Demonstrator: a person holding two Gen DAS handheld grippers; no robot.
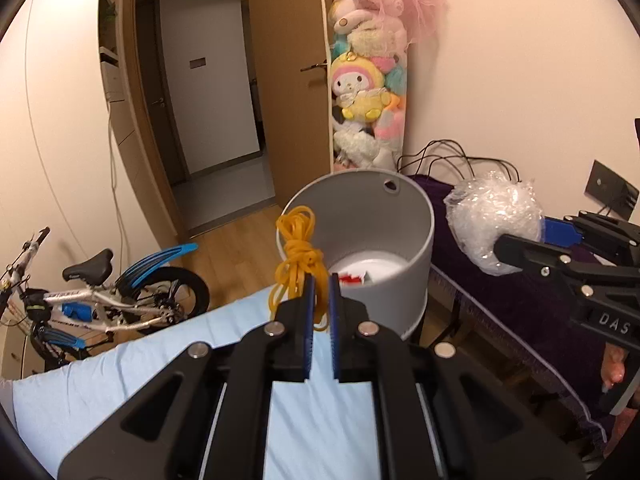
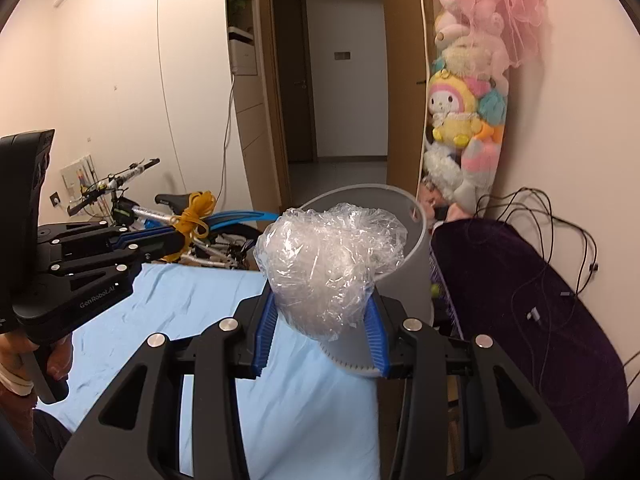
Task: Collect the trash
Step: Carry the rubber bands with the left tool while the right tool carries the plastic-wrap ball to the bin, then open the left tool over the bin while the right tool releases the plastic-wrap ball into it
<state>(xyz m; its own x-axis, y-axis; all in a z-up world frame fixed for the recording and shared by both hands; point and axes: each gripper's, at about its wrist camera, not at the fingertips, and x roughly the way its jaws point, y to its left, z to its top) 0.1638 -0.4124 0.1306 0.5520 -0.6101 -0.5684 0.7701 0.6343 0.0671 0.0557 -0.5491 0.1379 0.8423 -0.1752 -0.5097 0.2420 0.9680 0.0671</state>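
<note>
My left gripper is shut on a tangle of yellow rubber bands, which sticks up above the pads in front of a grey round bin. White and red scraps lie in the bin's bottom. My right gripper is shut on a crumpled ball of clear plastic film, held just before the bin. In the left wrist view the right gripper comes in from the right with the plastic ball. The right wrist view shows the left gripper with the bands.
A light blue bedsheet lies below both grippers. A dark purple cloth-covered table with cables stands right of the bin. A bicycle leans by the left wall. Plush toys hang beside an open doorway. A person's hand holds the left gripper's handle.
</note>
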